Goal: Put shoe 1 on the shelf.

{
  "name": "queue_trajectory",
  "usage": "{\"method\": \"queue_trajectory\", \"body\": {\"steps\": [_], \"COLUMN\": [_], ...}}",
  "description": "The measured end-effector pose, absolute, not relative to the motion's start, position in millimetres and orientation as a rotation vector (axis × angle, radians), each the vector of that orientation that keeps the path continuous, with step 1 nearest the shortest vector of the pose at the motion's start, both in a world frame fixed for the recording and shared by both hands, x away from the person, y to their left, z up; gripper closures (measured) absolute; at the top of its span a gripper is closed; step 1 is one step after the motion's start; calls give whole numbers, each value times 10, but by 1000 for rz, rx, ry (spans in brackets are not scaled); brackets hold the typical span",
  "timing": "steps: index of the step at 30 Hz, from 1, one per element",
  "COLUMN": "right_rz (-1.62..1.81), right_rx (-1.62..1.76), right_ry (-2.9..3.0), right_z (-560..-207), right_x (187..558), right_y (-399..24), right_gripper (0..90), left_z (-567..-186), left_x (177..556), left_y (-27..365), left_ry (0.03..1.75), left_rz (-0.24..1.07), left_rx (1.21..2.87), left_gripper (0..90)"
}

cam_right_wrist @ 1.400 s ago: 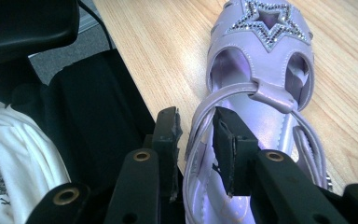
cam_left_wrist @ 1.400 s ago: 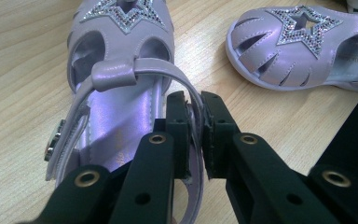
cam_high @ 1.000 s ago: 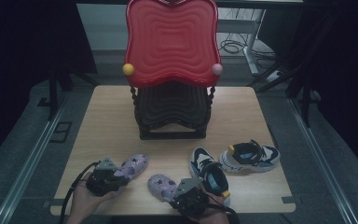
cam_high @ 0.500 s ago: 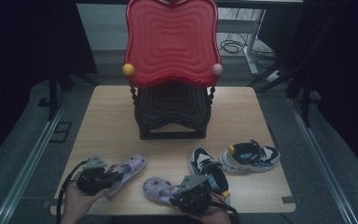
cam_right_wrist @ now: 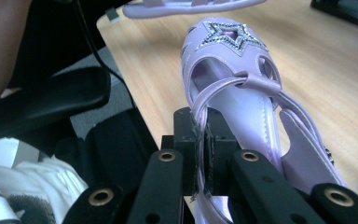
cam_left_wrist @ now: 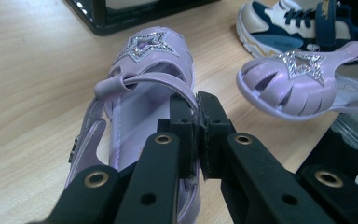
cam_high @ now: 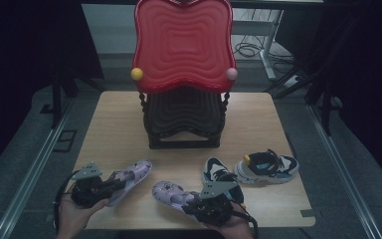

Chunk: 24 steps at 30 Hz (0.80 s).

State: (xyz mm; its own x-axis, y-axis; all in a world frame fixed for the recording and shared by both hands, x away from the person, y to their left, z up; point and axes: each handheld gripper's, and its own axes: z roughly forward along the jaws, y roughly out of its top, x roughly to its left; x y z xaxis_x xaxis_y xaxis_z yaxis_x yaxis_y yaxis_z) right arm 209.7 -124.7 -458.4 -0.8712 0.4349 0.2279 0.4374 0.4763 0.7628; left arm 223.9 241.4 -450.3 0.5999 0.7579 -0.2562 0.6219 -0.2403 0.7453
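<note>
Two lilac sandals with glitter stars are held near the table's front edge. My left gripper (cam_high: 113, 184) (cam_left_wrist: 198, 109) is shut on the ankle strap of the left sandal (cam_high: 132, 175) (cam_left_wrist: 144, 79), which hangs just above the wood. My right gripper (cam_high: 193, 203) (cam_right_wrist: 200, 121) is shut on the thin strap of the right sandal (cam_high: 170, 193) (cam_right_wrist: 233, 60), also lifted. In the left gripper view the right sandal (cam_left_wrist: 298, 86) floats at the right, toe toward me. The left sandal's sole (cam_right_wrist: 191, 7) crosses the top of the right gripper view.
A pair of navy-and-white sneakers (cam_high: 221, 174) (cam_high: 268, 167) lies at the front right of the wooden table (cam_high: 114, 129). A stack of black chairs (cam_high: 184, 117) topped by a red one (cam_high: 183, 45) stands at the back middle. Dark floor surrounds the table.
Both hands have risen a little with their sandals. The left sandal has drifted left toward the front corner; the right sandal's toe has lifted off the table.
</note>
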Motion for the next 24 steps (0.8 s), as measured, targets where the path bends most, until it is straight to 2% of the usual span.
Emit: {"method": "queue_trajectory", "body": {"steps": [12, 24], "right_rz": [-1550, -1647], "right_rx": [-825, -886], "right_ry": [-2662, -2620], "right_z": [-4209, -3857], "right_x": [2228, 2485], "right_y": [-1399, -1613], "right_gripper": [859, 859], "left_z": [-4203, -3985], "left_x": [2279, 2445], "left_y": [2454, 2370], "left_ry": [1066, 1023], "left_rz": [255, 249], "left_rx": [1902, 1864], "left_gripper": [865, 865]}}
